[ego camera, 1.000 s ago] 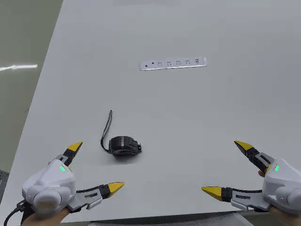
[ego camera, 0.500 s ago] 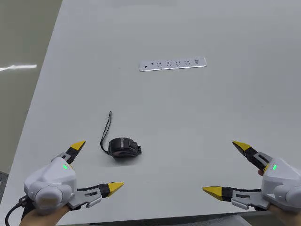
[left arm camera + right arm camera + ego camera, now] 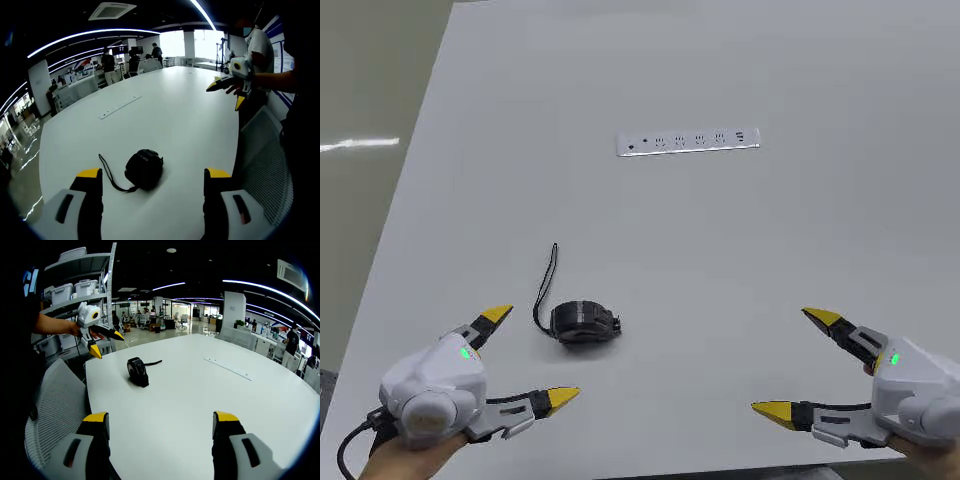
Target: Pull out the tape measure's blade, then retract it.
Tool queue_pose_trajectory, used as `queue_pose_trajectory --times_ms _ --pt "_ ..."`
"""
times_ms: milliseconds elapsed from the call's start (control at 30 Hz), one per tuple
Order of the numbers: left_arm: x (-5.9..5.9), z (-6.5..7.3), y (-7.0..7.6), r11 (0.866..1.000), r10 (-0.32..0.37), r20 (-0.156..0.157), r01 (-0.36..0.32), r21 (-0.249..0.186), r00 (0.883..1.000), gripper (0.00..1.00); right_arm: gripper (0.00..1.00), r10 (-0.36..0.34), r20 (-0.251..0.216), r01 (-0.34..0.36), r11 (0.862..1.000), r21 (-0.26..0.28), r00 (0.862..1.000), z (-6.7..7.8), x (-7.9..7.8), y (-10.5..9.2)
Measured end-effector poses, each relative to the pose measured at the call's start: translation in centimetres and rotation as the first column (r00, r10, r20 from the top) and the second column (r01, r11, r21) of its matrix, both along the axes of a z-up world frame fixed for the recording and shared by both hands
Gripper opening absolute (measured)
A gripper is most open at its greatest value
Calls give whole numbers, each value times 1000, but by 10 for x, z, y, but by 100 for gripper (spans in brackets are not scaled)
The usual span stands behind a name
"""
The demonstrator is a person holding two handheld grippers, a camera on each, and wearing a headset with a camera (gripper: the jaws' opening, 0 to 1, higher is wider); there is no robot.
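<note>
1. You're working at a white table (image 3: 740,250) in an open office hall. A power strip (image 3: 688,141) is lying flat further in toward the far edge, well apart from everything else.
2. The tape measure (image 3: 582,322) is sitting near the near edge, toward the left near corner. It's black, with no blade showing outside it, and its wrist strap (image 3: 547,280) is trailing toward the far edge.
3. You're holding the left gripper (image 3: 531,355) near the tape measure on its near-left side. The jaws are spread wide, gripping nothing and not touching it.
4. You're holding the right gripper (image 3: 796,363) by the near edge toward the right near corner, well apart from the tape measure. Its jaws are also wide and empty.
5. Step in hand, as I'm reading it, is the approach: nothing is grabbed or pulled out yet.
6. The next move is probably calling for one gripper pinning the body and the other pinching the blade's end hook. The hook is too small to make out, so I can't tell which way it's facing.
</note>
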State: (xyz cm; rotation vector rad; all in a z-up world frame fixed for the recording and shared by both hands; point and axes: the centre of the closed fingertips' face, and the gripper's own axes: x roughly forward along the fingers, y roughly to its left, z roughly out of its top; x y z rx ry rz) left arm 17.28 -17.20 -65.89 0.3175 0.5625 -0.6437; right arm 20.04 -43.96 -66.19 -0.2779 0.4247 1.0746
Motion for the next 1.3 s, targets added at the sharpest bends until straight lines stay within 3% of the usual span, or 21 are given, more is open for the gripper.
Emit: queue_pose_trajectory --times_ms 400,767,1300 --pt "11 -24 -1 993 -99 -58 103 58 993 70 79 103 5 -103 995 -15 995 -13 8 11" --pt "26 -46 3 983 -153 -83 161 86 985 63 74 184 7 -183 982 -50 983 -27 18 21" --pt "47 -63 5 962 -233 -92 243 123 968 51 70 297 3 -296 951 -83 955 -47 36 42"
